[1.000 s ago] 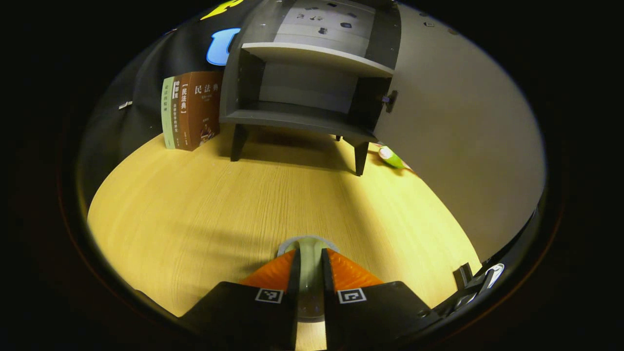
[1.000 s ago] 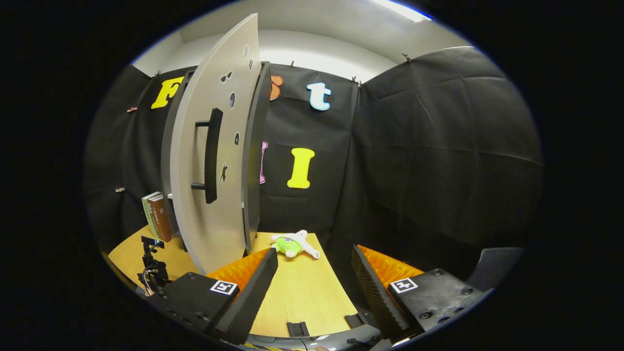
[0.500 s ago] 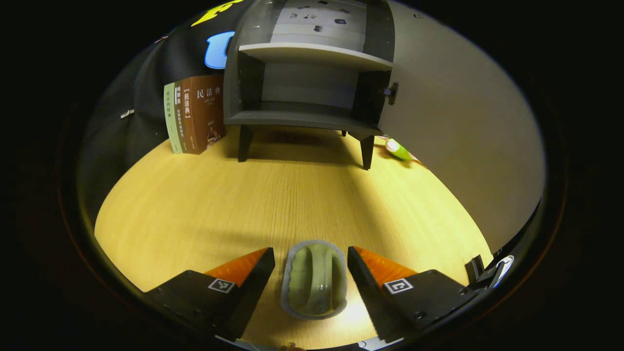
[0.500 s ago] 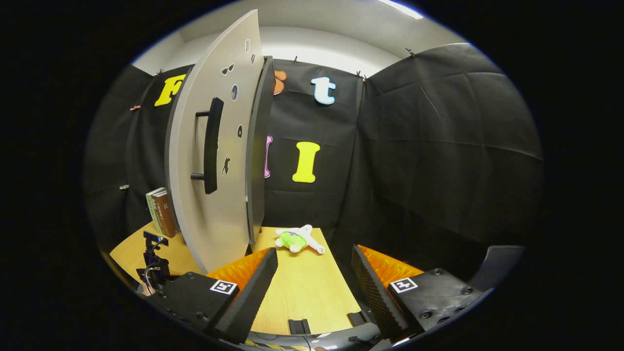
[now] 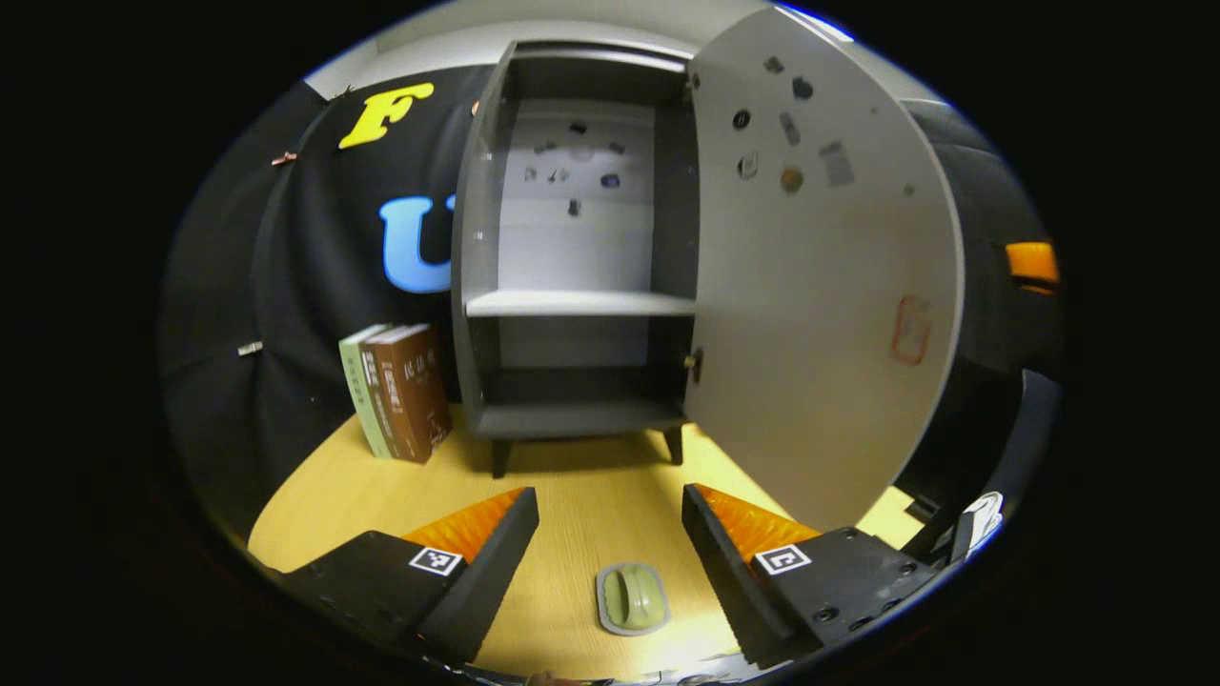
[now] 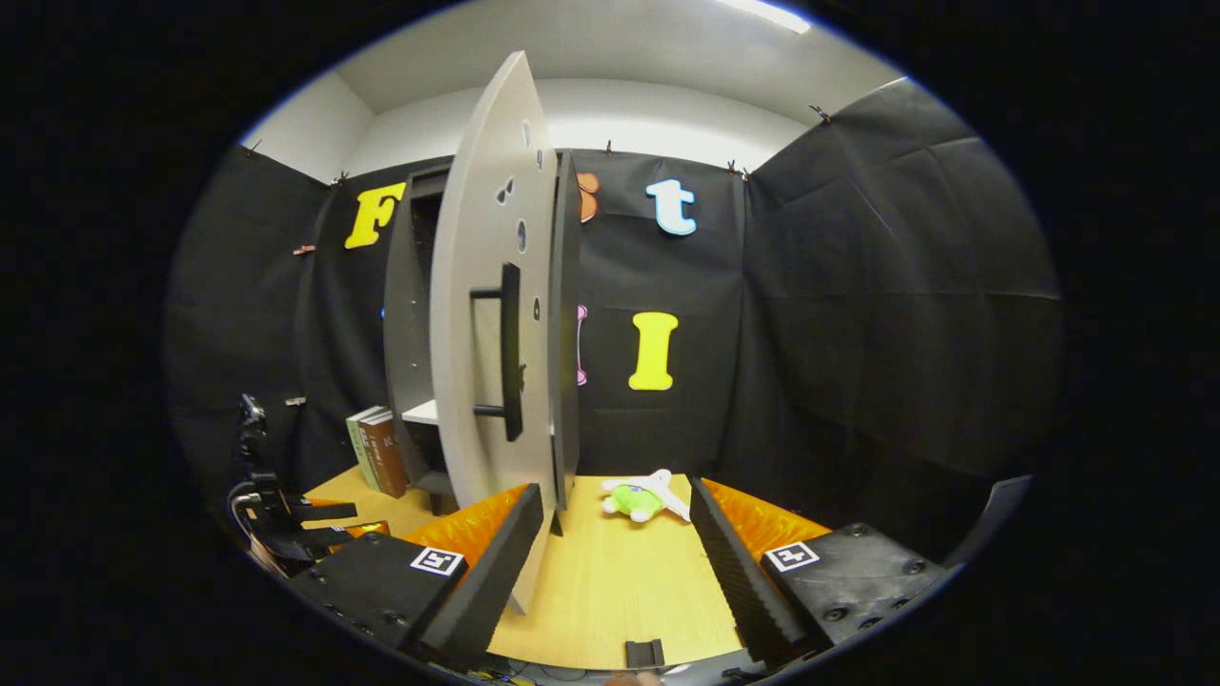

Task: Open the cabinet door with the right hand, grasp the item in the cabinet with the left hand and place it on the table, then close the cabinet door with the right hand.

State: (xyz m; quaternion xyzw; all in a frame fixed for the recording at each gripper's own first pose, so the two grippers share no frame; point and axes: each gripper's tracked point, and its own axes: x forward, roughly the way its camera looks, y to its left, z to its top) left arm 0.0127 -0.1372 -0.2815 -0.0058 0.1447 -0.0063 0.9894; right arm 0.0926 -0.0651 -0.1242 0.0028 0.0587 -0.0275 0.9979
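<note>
Your left hand-held gripper [image 5: 610, 519] hangs above the worktop [image 5: 572, 495] with its fingers spread wide and nothing between them. The item, a small green brush-like piece in a pale grey tray [image 5: 632, 598], lies flat on the wood just below that gap, clear of both fingers and well in front of the cabinet [image 5: 572, 257]. In the left gripper view you look straight into the cabinet: the door [image 5: 820, 286] stands swung open to the right, the middle shelf [image 5: 579, 303] and the bottom compartment are bare, and small stickers dot the back panel and the inside of the door. A few books [image 5: 398, 389] stand upright just to the left of the cabinet, by its front leg.

Your right hand-held gripper [image 6: 615, 548] is also spread, holding nothing, low over the worktop on the outer side of the door. In the right gripper view the door comes at you nearly edge-on, its dark bar handle [image 6: 510, 353] facing you, above and beyond your left finger; whether that finger touches the door's lower edge, I can't tell. A green and white plush toy [image 6: 640, 497] lies on the worktop past the door, near the black cloth wall. At the far left of that view, your other gripper shows over the worktop's edge.
</note>
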